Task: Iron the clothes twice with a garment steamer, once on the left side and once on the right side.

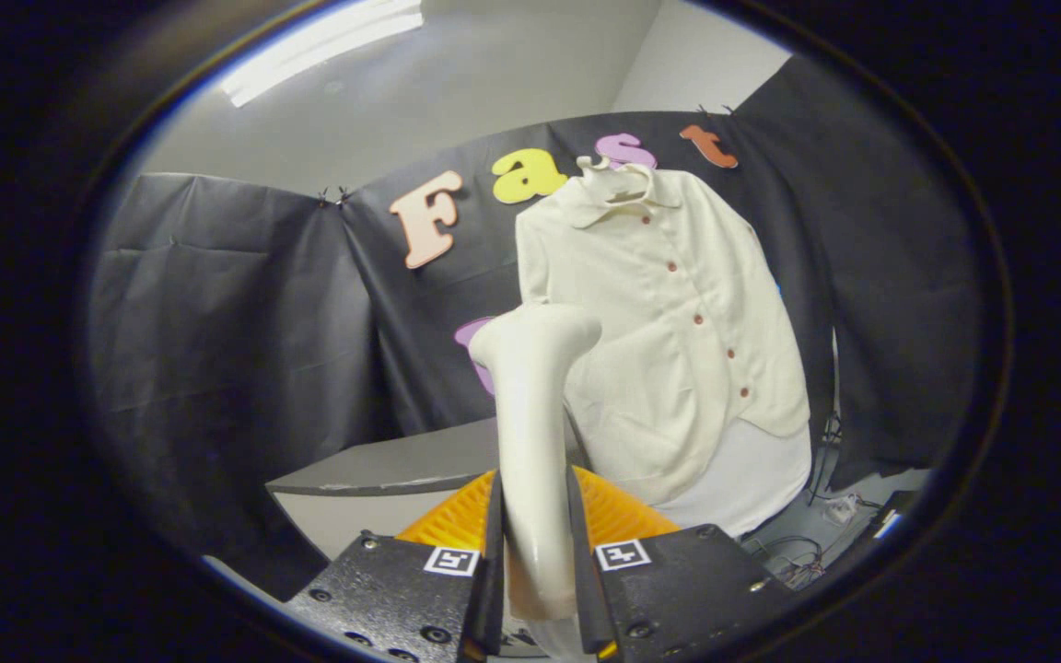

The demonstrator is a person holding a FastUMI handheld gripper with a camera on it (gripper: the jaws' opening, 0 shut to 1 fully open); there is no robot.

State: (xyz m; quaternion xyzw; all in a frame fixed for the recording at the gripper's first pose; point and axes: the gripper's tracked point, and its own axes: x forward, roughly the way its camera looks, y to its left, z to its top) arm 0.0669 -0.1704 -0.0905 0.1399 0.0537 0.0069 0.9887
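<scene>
A: Gripper view. What are the tongs doing?

B: The gripper (535,552) is clamped on the garment steamer (530,442). Both fingers press its handle from either side, and the handle runs up between them. The steamer head sits at the top, just ahead of the fingers, and seems to tip toward the shirt.

A: Why held like that?

B: My read: a grip low on the handle keeps the head free and out front, so it can be swept over the fabric without the fingers touching cloth.

A: And the task's thing?

B: The shirt (669,341) hangs beyond the fingers on a hanger (618,180) against the booth wall (217,322), front facing the tongs, buttons running down the middle. The steamer head overlaps its lower edge on the fingers' left side; can't tell if it touches or sits short of it.

A: Anything else around?

B: A table (383,465) edge just beyond the fingers, left of the handle. A pale sheet (752,479) sits under the shirt hem. Cables (807,562) lie on the floor, beyond and right of the fingers. A ceiling light (323,51) is far up.

A: Obstructions?

B: Nothing between head and shirt. The table edge sits low and could crowd a downward stroke. Cables look well off the path.
</scene>
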